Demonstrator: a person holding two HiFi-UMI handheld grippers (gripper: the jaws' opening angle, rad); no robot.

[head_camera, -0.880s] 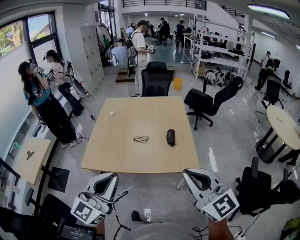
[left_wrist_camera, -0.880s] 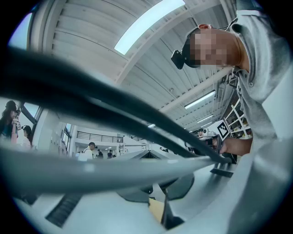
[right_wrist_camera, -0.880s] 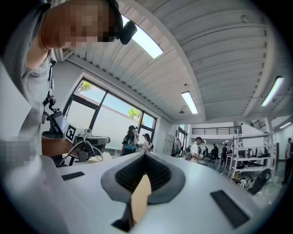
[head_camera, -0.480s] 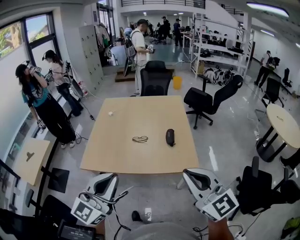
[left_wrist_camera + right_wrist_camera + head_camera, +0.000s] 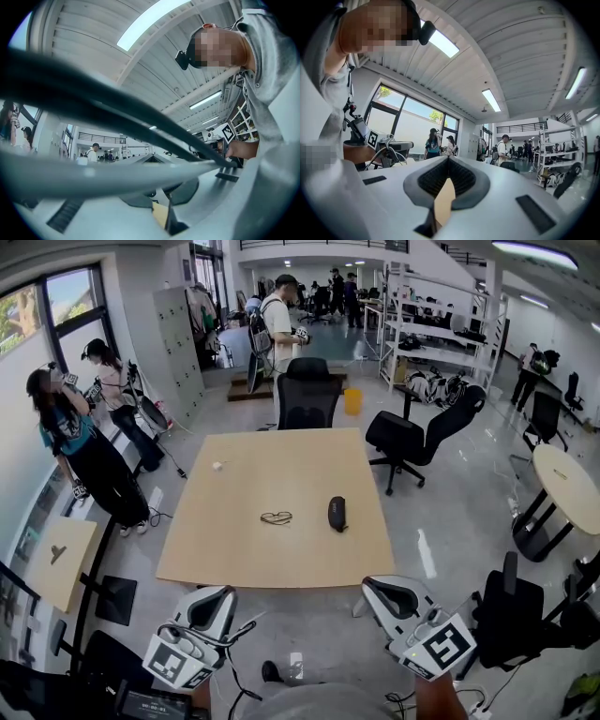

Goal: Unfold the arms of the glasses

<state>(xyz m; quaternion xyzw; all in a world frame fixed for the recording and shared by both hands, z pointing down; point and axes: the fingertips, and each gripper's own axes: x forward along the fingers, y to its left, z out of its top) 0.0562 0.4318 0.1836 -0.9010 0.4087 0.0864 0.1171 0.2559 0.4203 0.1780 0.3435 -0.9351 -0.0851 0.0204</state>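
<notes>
1. Progress: the task does not appear to have started. The glasses (image 5: 277, 517) lie untouched on the bench (image 5: 234, 559), and unfolding both arms is judged to be outstanding.
2. Location: the glasses sit near the middle of the bench, just left of a black case (image 5: 337, 513). They are well apart from both tools, which are held off the near edge.
3. Orientation: the long axis of the glasses runs left to right across the bench. They are too small here to confirm which way the front faces. The compact outline suggests the arms are folded in.
4. Left hand-held gripper (image 5: 217, 592): jaws together with nothing between them, though a cable partly blurs its own view.
5. Right hand-held gripper (image 5: 380, 585): jaws fully together and empty.
</notes>
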